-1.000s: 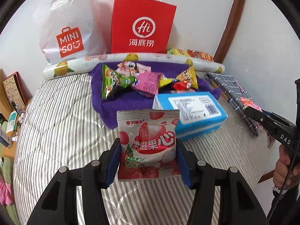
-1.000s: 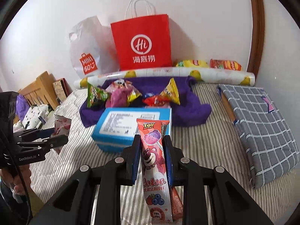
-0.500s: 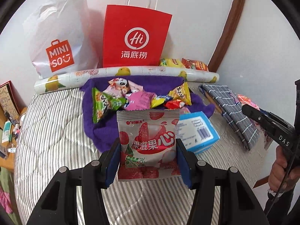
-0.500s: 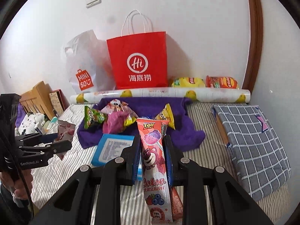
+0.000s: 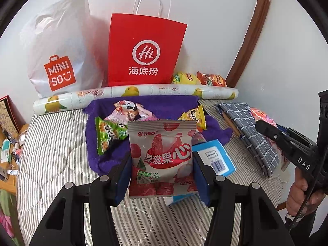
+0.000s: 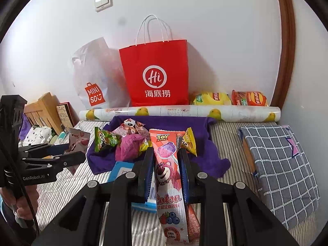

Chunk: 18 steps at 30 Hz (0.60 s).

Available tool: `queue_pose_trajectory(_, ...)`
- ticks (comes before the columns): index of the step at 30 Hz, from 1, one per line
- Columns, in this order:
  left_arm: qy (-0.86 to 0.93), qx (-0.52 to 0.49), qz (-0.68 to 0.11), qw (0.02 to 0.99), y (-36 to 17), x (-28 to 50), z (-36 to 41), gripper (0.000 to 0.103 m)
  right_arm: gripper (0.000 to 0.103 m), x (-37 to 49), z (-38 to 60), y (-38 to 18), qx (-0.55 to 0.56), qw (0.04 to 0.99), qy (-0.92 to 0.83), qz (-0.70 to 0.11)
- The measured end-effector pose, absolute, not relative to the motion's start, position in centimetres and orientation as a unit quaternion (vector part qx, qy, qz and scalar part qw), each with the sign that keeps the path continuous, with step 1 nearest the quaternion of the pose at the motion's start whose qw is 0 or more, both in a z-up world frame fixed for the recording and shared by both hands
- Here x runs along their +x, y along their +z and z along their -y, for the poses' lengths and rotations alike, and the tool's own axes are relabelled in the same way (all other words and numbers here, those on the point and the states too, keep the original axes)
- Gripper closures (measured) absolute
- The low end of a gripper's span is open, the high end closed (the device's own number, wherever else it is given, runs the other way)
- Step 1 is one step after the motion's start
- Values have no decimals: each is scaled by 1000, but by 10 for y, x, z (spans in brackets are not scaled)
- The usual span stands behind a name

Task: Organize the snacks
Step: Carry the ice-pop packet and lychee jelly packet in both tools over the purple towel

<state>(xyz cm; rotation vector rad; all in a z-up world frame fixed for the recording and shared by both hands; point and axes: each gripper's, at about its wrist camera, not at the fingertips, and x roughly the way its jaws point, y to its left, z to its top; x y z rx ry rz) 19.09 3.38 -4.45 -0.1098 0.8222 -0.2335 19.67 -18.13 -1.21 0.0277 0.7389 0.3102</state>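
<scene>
My left gripper (image 5: 162, 162) is shut on a grey and red lychee gummy pouch (image 5: 162, 155), held upright above the striped bed. My right gripper (image 6: 167, 160) is shut on a long pink Toy Story lollipop packet (image 6: 168, 174). Several loose snack packets (image 5: 108, 135) lie on a purple towel (image 5: 164, 104) ahead of both. A blue box (image 5: 217, 160) lies at the towel's near edge, partly hidden by the pouch. A red paper bag (image 6: 155, 75) and a white Miniso bag (image 6: 94, 82) stand against the wall. The left gripper also shows in the right wrist view (image 6: 71, 153).
A rolled lemon-print mat (image 6: 184, 111) lies along the wall behind the towel, with two chip bags (image 6: 229, 98) behind it. A folded grey check cloth (image 6: 280, 164) lies at the right. A wooden bedside shelf with clutter (image 6: 41, 119) is at the left.
Both grippers have risen and pulled back with their packets. The blue box and towel now sit lower and farther away in both views.
</scene>
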Motion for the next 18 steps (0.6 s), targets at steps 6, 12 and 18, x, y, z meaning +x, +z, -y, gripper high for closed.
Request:
queue_pose_trajectory(6,-113,-54,-397,909,-39,202,-31,50,79,206,181,-7,18,921,158,-356)
queue_pose_trajectory(12,-118,-53,-390,912,-30,212,-28,50,79,218,182,-4,24,923,158,-350)
queue_pose_trajectory(18,-126,-60,-386,912,-24,222,-27,50,79,230,184,-2,29,923,157,-349)
